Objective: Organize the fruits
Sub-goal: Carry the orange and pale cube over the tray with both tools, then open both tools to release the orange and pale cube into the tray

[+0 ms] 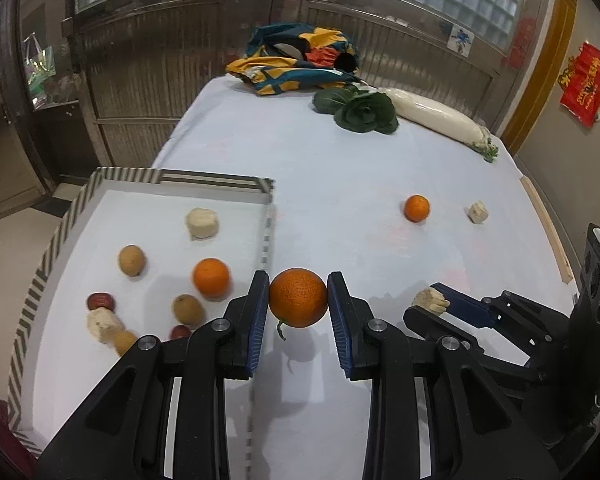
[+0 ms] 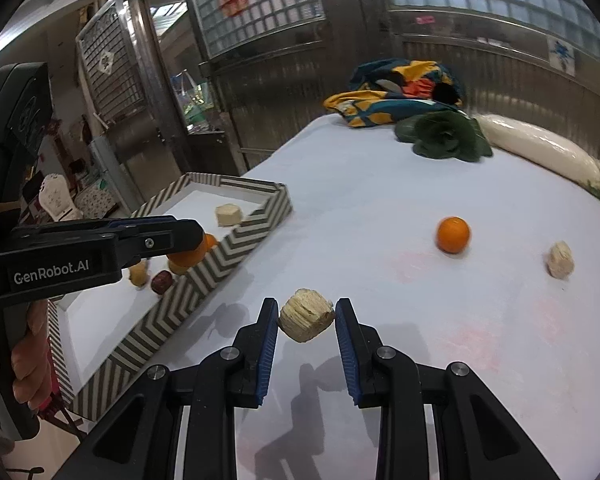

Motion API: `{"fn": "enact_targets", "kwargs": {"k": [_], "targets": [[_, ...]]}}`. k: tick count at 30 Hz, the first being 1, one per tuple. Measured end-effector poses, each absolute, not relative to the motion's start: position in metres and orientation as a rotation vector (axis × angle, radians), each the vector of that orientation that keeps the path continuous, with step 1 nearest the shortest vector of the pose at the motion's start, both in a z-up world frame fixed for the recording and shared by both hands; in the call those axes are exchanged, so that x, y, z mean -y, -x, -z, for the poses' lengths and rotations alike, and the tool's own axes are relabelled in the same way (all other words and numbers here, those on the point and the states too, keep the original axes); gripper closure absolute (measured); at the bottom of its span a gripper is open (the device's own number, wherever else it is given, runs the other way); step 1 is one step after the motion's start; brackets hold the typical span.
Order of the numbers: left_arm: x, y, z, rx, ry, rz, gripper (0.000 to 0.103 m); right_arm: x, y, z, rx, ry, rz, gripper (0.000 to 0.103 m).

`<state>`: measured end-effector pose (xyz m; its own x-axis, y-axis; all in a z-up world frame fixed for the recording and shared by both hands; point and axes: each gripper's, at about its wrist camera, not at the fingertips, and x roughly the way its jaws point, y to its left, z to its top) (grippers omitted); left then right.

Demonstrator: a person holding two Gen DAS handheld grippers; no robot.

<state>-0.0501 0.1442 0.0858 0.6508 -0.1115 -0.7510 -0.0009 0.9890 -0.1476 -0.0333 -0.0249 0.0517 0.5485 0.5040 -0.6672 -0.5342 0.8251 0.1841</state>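
My left gripper (image 1: 298,298) is shut on an orange (image 1: 298,298) and holds it above the table, just right of the striped tray (image 1: 56,240). The tray holds another orange (image 1: 211,283), several brown fruits, red fruits and pale chunks. My right gripper (image 2: 307,316) is shut on a pale beige chunk (image 2: 306,315), lifted over the table; it also shows in the left wrist view (image 1: 430,299). A loose orange (image 1: 417,208) and a pale chunk (image 1: 478,212) lie on the white table further right, also seen in the right wrist view as orange (image 2: 453,235) and chunk (image 2: 560,259).
Dark leafy greens (image 1: 364,110), a long white radish (image 1: 436,114) and a colourful cloth bundle (image 1: 296,60) lie at the table's far end. A wooden strip (image 1: 548,228) runs along the right table edge. Metal doors stand behind.
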Motion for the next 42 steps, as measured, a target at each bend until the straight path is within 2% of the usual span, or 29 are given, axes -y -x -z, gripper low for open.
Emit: {"fn": "enact_targets", "kwargs": {"k": [25,42], "targets": [[-0.268,0.045,-0.075,-0.885,0.255,-0.135,0.074,-0.075,0.022,-0.065,-0.763,0.14,-0.767,0.075],[-0.303,0.02,-0.044,-0.961,0.304,-0.192,0.074,-0.161,-0.015,-0.044,-0.807,0.26,-0.879,0.075]]}}
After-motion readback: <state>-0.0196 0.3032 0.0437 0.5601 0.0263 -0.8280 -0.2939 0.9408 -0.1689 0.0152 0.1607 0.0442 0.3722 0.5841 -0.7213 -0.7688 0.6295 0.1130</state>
